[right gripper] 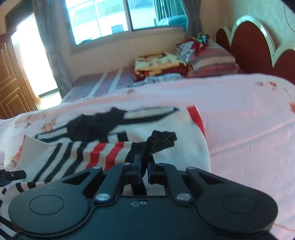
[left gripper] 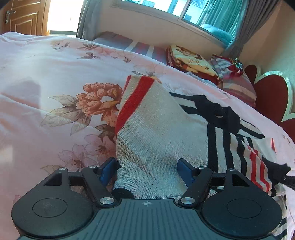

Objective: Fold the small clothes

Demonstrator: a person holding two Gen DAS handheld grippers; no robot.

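Evidently light, limp knit: white sweater [left gripper: 156, 133] lies spread on the bed [left gripper: 46, 73]. Left claw [left gripper: 147, 170] wide, fingers straddling the cloth. Right claw [right gripper: 144, 170] pinches its black trim [right gripper: 160, 142]. Best gripped at hems; it sags and slides.

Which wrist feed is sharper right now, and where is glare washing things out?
Left wrist view: sharp, knit weave of the white sock reads clearly; doorway blown out. Right wrist view: softer, smeared across the pink quilt; doorway glare too; right gripper pinches a black cuff.
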